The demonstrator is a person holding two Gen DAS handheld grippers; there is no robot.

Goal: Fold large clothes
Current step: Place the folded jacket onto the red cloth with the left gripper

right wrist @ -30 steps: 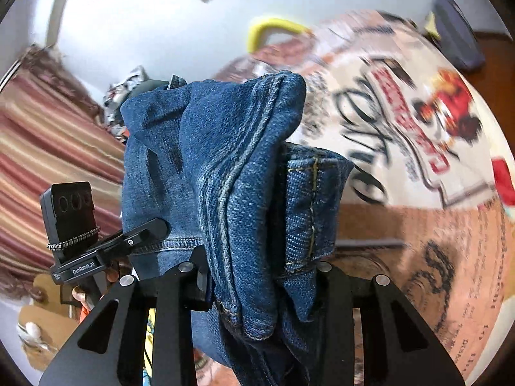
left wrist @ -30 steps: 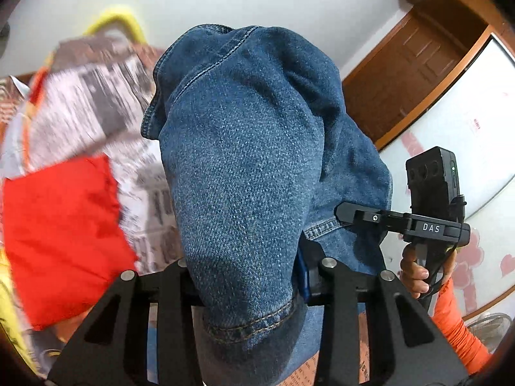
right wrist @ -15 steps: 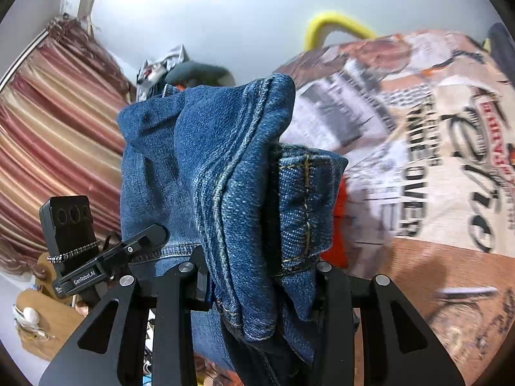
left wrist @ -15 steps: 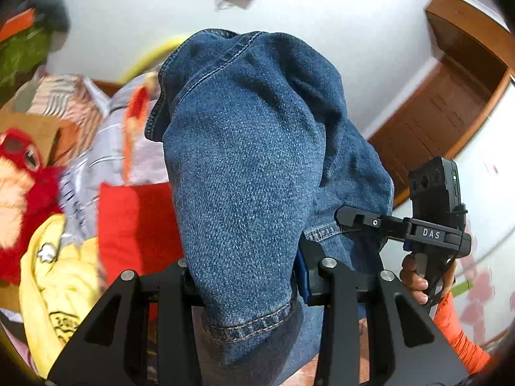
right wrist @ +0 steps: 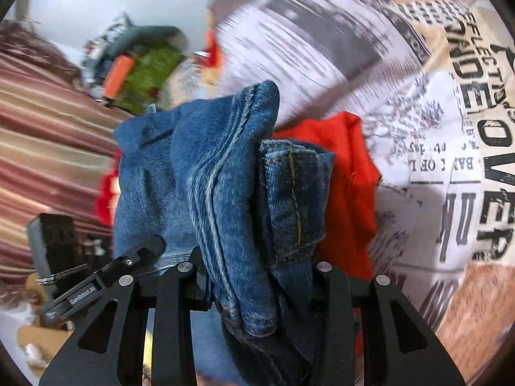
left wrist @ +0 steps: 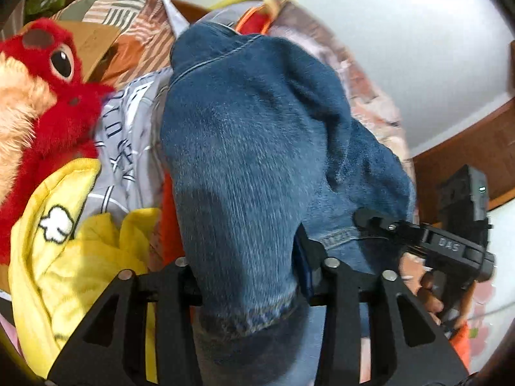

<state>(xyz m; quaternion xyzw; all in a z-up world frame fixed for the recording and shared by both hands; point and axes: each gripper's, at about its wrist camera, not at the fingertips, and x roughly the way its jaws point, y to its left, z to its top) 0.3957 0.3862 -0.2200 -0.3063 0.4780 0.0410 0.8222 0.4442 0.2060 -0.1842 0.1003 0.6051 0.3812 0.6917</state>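
Observation:
A pair of blue denim jeans is bunched and held up in the air by both grippers. My left gripper is shut on a thick fold of the denim, which fills the middle of the left wrist view. My right gripper is shut on another fold with a seam and hem. The right gripper also shows in the left wrist view, close beside the jeans. The left gripper shows at lower left of the right wrist view. The fingertips are hidden by cloth.
A red plush toy, a yellow garment and a grey printed cloth lie to the left. A red garment lies on a newspaper-print bedsheet. Striped curtains hang at left; a wooden door stands at right.
Both grippers have swung with the jeans towards the pile of clothes and the plush toy. The views tilt down to the bed. The grip on the denim is unchanged.

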